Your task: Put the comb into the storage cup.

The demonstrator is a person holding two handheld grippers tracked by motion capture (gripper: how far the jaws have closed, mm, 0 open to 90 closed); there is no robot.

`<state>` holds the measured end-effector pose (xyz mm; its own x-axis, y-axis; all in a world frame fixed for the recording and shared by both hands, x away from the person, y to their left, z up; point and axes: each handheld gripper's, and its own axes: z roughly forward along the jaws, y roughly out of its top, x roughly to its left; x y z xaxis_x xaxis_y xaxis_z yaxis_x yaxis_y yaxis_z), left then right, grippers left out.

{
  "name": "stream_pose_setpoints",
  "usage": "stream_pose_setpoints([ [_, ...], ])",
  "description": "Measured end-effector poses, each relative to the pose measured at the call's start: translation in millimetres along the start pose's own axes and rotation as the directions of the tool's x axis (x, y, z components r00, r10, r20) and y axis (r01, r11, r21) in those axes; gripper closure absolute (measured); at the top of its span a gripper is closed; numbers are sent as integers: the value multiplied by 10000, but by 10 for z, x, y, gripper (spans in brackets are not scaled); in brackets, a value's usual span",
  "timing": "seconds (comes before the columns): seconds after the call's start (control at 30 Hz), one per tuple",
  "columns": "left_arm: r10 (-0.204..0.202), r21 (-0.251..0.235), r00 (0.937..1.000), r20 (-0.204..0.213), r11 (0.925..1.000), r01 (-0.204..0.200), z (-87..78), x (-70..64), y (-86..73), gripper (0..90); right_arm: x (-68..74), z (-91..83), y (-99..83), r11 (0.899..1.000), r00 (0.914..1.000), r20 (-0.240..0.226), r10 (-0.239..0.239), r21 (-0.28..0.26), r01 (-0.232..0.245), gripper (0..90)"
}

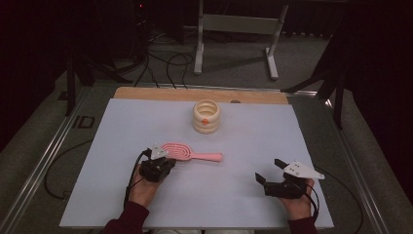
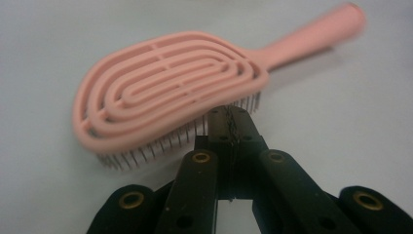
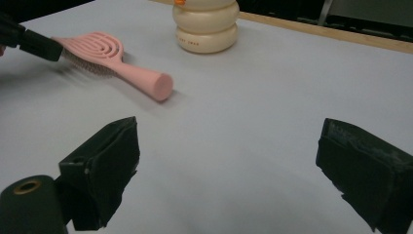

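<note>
Pink hairbrush [image 1: 187,152] lies flat on the white table sheet [image 1: 253,195], bristles down, a little left of centre. Its vented head points toward 9 o'clock and its handle toward 3 o'clock in the high view. It is not lifted.

Left gripper [image 1: 162,161] sits at the 7 o'clock edge of the brush head. In the left gripper view the two black jaws stand pressed together, tips meeting just at the bristle row under the near rim of the hairbrush [image 2: 165,92]. The jaws appear closed on each other, not around the brush; whether a few bristles are caught between the tips cannot be told.

Right gripper [image 1: 272,171] rests at about 4 o'clock on the sheet, well apart from the brush. Its jaws stand wide open with nothing between them, as the right gripper view confirms [image 3: 229,165].

Cream ribbed holder [image 1: 206,116] stands upright at 12 o'clock, beyond the brush and clear of it. An orange mark shows on its front.
</note>
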<state>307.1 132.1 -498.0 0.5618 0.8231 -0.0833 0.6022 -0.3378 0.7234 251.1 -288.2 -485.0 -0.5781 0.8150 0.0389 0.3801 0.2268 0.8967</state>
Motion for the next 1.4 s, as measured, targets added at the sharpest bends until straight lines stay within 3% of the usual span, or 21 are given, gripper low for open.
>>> stream_pose_setpoints([
  [0.1, -222, 73, 9994, -259, 9997, 224, 22, 70, 72, 900, 0, 2, -1, 10000, 10000, -12, -18, 33, 18, 87],
  [0.17, -399, 33, 9990, -219, 9992, 400, 41, 121, 117, 899, -1, 2, -2, 10000, 10000, -1, -15, 62, 15, 87],
  [0.57, -415, 681, 9948, -926, 9965, 479, 306, 288, 415, 899, -8, 6, -5, 10000, 10000, 3, 16, 71, -16, 87],
  [1.03, 219, 1326, 9940, -1068, 9911, -76, 608, 175, 673, 899, -18, 1, -6, 10000, 10000, -33, 13, 80, -12, 87],
  [1.4, 364, 1334, 9966, -744, 9907, -262, 673, 116, 720, 899, -21, 4, -7, 10000, 10000, -30, 13, 76, -13, 87],
])
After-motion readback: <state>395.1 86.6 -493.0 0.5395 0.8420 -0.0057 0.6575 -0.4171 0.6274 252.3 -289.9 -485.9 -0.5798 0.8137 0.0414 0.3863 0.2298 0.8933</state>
